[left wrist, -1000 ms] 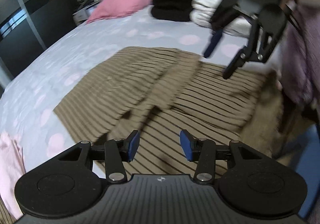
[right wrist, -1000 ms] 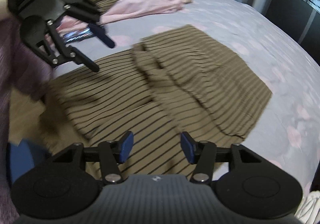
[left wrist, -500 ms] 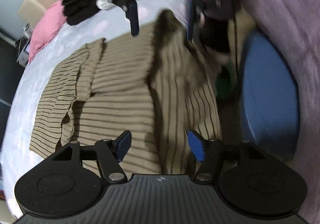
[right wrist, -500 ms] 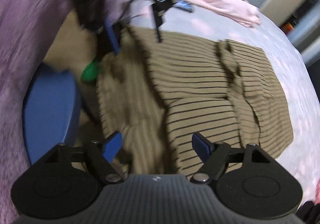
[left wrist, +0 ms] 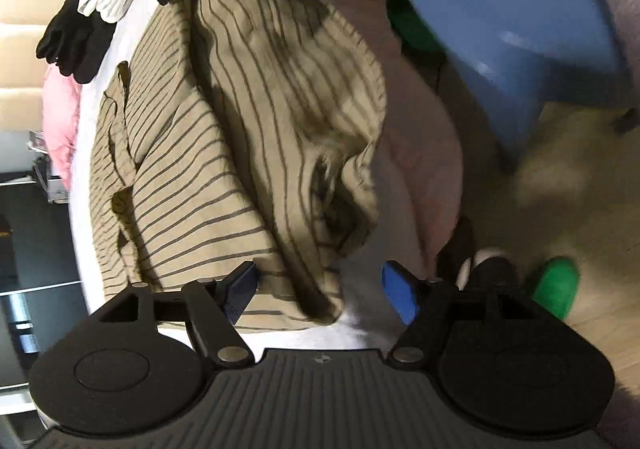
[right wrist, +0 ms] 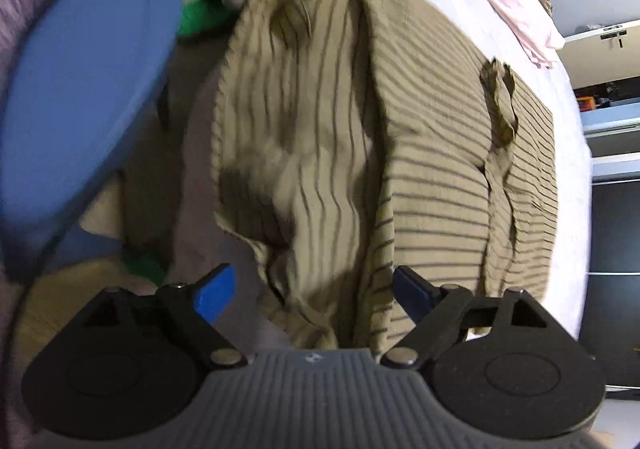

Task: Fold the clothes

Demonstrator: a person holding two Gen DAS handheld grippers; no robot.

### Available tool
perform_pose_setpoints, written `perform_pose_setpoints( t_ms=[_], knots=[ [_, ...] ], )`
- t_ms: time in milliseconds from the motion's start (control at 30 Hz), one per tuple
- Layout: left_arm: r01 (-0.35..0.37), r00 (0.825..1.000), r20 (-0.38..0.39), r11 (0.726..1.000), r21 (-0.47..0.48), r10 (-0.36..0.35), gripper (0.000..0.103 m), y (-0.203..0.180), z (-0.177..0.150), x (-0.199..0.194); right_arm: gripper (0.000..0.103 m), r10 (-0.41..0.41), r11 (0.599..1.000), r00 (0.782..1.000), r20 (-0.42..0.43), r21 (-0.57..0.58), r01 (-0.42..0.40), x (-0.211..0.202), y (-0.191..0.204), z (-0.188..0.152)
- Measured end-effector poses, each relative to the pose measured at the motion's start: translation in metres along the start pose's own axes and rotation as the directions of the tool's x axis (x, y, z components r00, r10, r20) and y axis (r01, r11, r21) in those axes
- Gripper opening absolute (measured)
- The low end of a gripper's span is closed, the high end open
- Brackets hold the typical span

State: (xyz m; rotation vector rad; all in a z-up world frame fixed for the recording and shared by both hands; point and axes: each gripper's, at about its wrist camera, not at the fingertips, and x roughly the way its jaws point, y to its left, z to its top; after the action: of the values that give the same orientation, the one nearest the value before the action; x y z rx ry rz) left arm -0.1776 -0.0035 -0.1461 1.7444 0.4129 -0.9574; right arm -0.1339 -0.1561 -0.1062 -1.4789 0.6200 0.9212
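- Over the bed's (left wrist: pixel 82 185) edge hangs the tan striped shirt (left wrist: pixel 224 153), its hem bunched and drooping, its upper part flat on the bed.
- Left gripper (left wrist: pixel 320 289): jaws released, straddling the hem's corner.
- Right gripper (right wrist: pixel 314 289): jaws released, straddling the hanging folds.
- Blue stool (right wrist: pixel 76 109) stands beside the bed.

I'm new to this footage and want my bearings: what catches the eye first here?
The tan garment with dark stripes dominates, spread on the pale bed with its near part hanging over the edge. Both the left gripper and right gripper sit open at that draped edge. A blue plastic stool stands beside the bed.
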Motion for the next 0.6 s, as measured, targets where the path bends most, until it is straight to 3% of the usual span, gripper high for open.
perform_pose_setpoints(
  t_ms=[100, 167, 367, 400, 433, 467, 533, 600],
  knots=[
    [0.008, 1.0, 0.01, 0.997, -0.07, -0.008, 0.051, 0.014, 0.0, 0.004, 0.086, -0.032, 0.999, 0.999, -0.013, -0.009, 0.032, 0.009, -0.004, -0.001],
    [0.057, 0.998, 0.016, 0.989, -0.135, -0.056, 0.047, 0.027, -0.003, 0.006, 0.084, -0.021, 1.0, 1.0, -0.009, 0.011, 0.021, 0.01, -0.01, -0.001],
    [0.118, 0.993, 0.029, 0.976, -0.184, -0.114, 0.032, 0.041, -0.009, 0.006, 0.038, 0.007, 0.997, 1.0, 0.021, 0.073, -0.008, 0.004, -0.023, -0.003],
    [0.129, 0.992, 0.031, 0.972, -0.195, -0.125, 0.03, 0.045, -0.011, 0.006, 0.022, 0.004, 0.996, 1.0, 0.023, 0.086, -0.006, 0.003, -0.024, -0.002],
    [0.145, 0.989, 0.033, 0.965, -0.218, -0.141, 0.026, 0.049, -0.012, 0.006, 0.018, -0.003, 0.995, 1.0, 0.022, 0.099, 0.001, 0.003, -0.026, -0.002],
    [0.164, 0.986, 0.036, 0.954, -0.249, -0.16, 0.025, 0.055, -0.014, 0.006, 0.018, -0.01, 0.993, 1.0, 0.024, 0.115, 0.007, 0.001, -0.03, -0.003],
    [0.158, 0.987, 0.039, 0.941, -0.298, -0.153, 0.002, 0.066, -0.018, 0.003, 0.015, -0.017, 0.989, 0.999, 0.036, 0.151, 0.012, -0.004, -0.037, -0.006],
    [0.168, 0.986, 0.059, 0.913, -0.371, -0.158, 0.002, 0.084, -0.025, -0.001, 0.014, -0.021, 0.982, 0.998, 0.054, 0.187, 0.01, -0.011, -0.045, -0.009]
  ],
)
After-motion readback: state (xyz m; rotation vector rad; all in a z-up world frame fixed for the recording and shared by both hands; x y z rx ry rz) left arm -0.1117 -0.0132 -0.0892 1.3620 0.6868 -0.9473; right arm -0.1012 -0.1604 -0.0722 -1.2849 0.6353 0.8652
